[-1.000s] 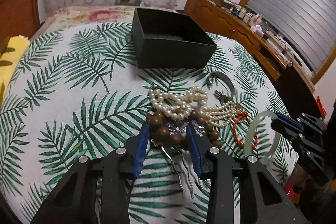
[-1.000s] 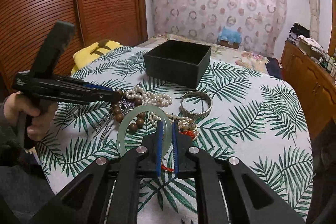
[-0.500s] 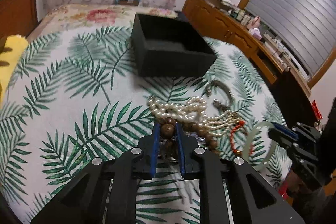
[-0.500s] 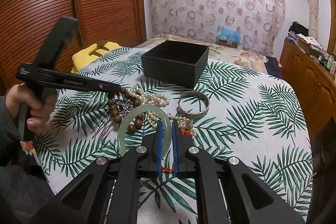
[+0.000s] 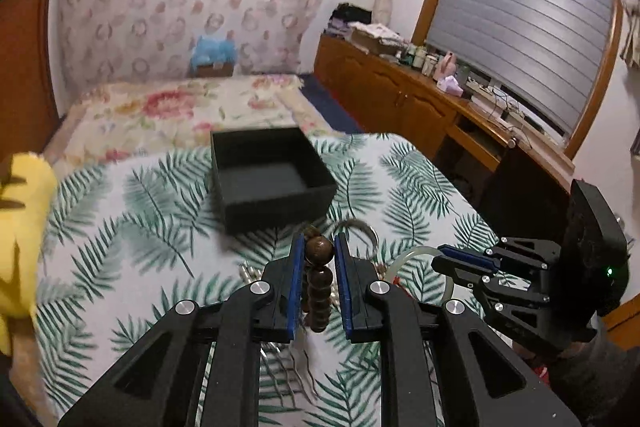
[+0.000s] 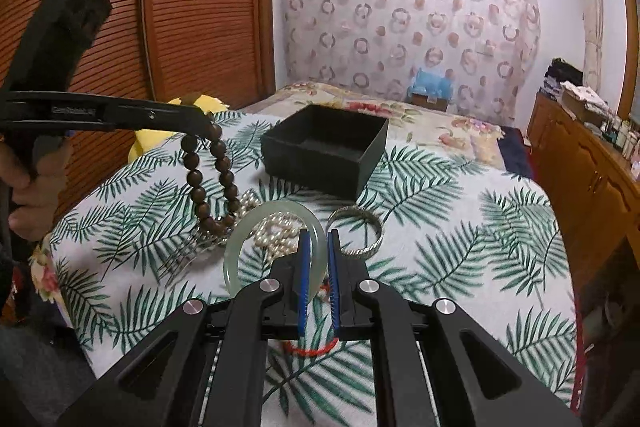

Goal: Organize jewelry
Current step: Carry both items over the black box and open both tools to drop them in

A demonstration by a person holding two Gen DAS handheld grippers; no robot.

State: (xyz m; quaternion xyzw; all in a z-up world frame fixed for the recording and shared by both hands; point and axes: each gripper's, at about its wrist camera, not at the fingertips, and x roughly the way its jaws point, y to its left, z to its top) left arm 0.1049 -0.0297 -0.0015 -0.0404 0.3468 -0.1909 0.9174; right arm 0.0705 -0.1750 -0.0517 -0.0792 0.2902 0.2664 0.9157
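My left gripper (image 5: pixel 318 247) is shut on a brown wooden bead bracelet (image 5: pixel 319 279) and holds it in the air; the bracelet hangs as a loop in the right wrist view (image 6: pixel 210 179) from the left gripper (image 6: pixel 206 129). My right gripper (image 6: pixel 317 241) is shut on a pale green jade bangle (image 6: pixel 240 247), lifted a little; that gripper also shows in the left wrist view (image 5: pixel 444 259). An open black box (image 5: pixel 272 175) (image 6: pixel 326 149) stands beyond, empty. On the cloth lie pearl strands (image 6: pixel 276 231), a silver bangle (image 6: pixel 360 227), a metal hair comb (image 6: pixel 184 255) and a red cord (image 6: pixel 310 349).
The jewelry lies on a table with a palm-leaf cloth (image 6: pixel 460 227). A yellow cushion (image 5: pixel 20 227) sits at the left edge. A bed (image 5: pixel 180 107) lies behind, a wooden cabinet (image 5: pixel 420 107) to the right, wooden sliding doors (image 6: pixel 180 7) to the left.
My left gripper closed on the wooden bead bracelet and lifted it off the pile. My right gripper kept its hold on the jade bangle and rose slightly.
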